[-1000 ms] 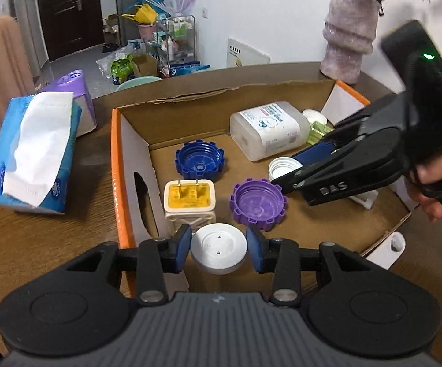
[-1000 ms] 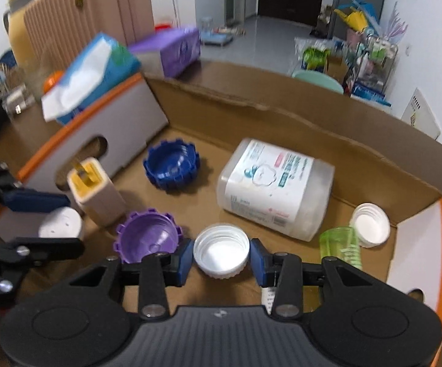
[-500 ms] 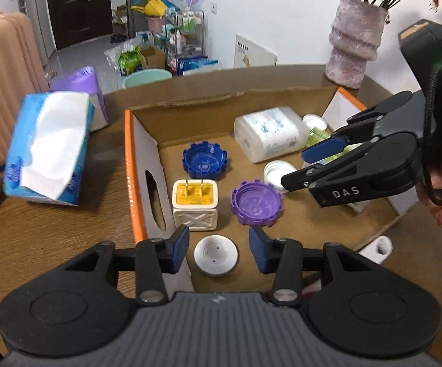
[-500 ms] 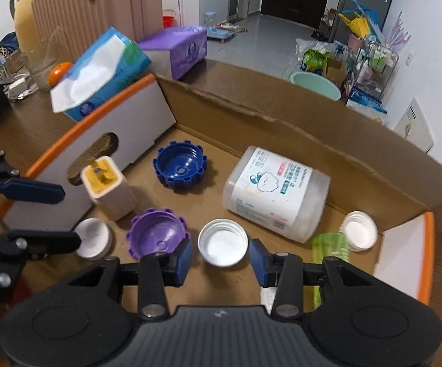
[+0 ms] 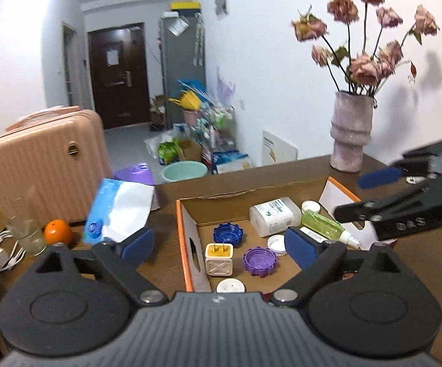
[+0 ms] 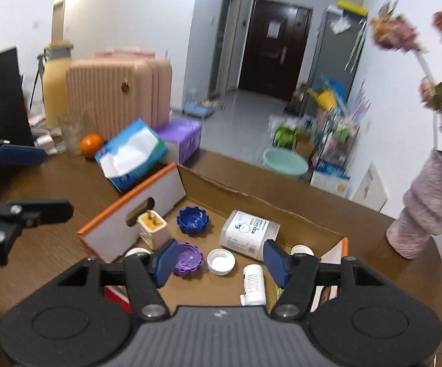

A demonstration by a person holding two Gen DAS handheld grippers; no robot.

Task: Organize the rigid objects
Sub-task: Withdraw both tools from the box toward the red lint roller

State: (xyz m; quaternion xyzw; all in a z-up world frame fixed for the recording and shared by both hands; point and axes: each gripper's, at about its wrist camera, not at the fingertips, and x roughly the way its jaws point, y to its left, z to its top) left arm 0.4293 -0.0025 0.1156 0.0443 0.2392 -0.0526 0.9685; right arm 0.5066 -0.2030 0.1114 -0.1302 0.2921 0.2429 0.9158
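Observation:
An open cardboard box [image 5: 187, 238] with orange rims holds a blue cap [image 5: 228, 234], a purple cap [image 5: 259, 261], a white charger with yellow face [image 5: 218, 258], a white disc [image 5: 230, 285], a white cap [image 5: 276, 240], a clear jar [image 5: 274, 216] and a green bottle [image 5: 321, 224]. My left gripper [image 5: 219, 246] is open and empty, high above the box's near edge. My right gripper [image 6: 221, 261] is open and empty, raised over the white cap [image 6: 221, 261] and purple cap [image 6: 187, 257]. It shows at the right in the left wrist view [image 5: 404, 202].
A tissue pack [image 5: 120, 211], a purple tissue box [image 6: 178, 139], an orange [image 5: 57, 231] and a glass [image 5: 28, 229] sit left of the box on the wooden table [image 5: 159, 253]. A vase of dried flowers [image 5: 351, 134] stands back right. A pink suitcase [image 5: 43, 171] is behind.
Both grippers have risen and pulled back from the box and opened wider. The white disc and white cap lie in the box, free of the jaws.

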